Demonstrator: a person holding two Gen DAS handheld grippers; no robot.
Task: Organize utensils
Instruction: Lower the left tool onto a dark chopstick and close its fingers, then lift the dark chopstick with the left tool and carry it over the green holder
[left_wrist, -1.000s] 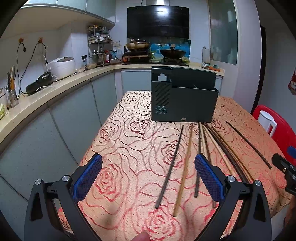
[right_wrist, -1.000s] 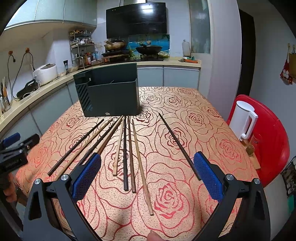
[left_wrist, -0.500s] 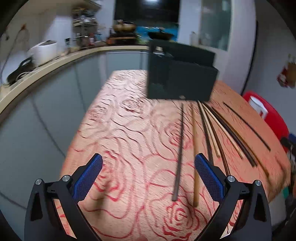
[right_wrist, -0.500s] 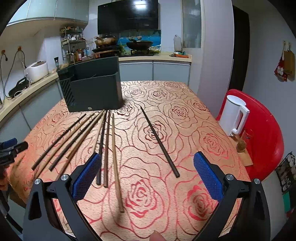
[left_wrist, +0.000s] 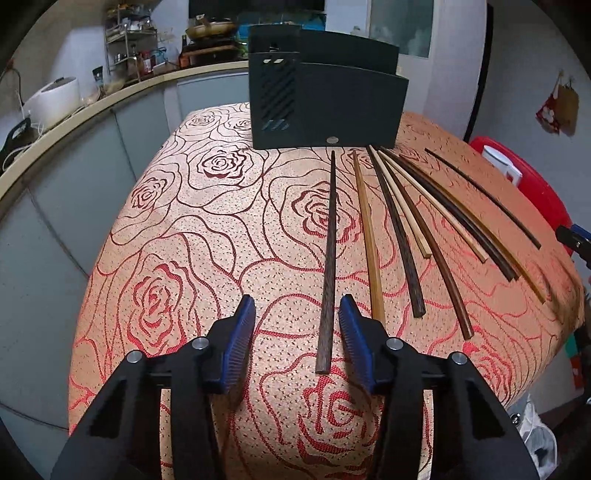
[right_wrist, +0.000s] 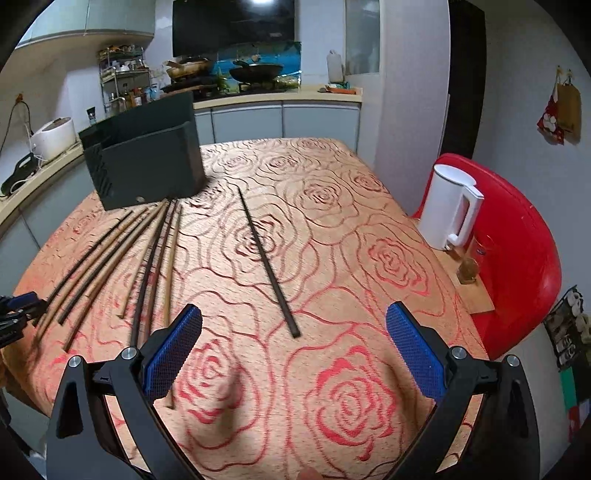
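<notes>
Chopsticks are lying fanned across the rose-patterned tablecloth (left_wrist: 207, 229), none yet in the holder. In the left wrist view, at lower centre of the frame, the left gripper (left_wrist: 297, 325) is hovering with its jaws partly apart and bracketing the thick near end of the leftmost dark chopstick (left_wrist: 328, 258); the right blue pad (left_wrist: 352, 343) is sitting just beside the stick and the left pad well off it, so nothing is being gripped. For a clean pickup, the judgement is that the gripper is needing to shift slightly rightward in the frame to centre the stick, drop until the pads are almost at the cloth, and close squarely across the shaft without catching the light wooden chopstick (left_wrist: 369, 243) lying just to its right. Further up and to the right, the remaining sticks are converging toward the base of the dark utensil holder (left_wrist: 325, 103), which is standing upright at upper centre. In the right wrist view, the right gripper (right_wrist: 293, 350) is waiting at the bottom of the frame, jaws wide apart and holding nothing, in line with the lone black chopstick (right_wrist: 266, 258) running up the middle, well apart from the cluster at left. Beyond, the holder (right_wrist: 147, 170) is occupying the upper left, and a white kettle (right_wrist: 448, 210) is standing on the red chair (right_wrist: 524, 251) at right.
</notes>
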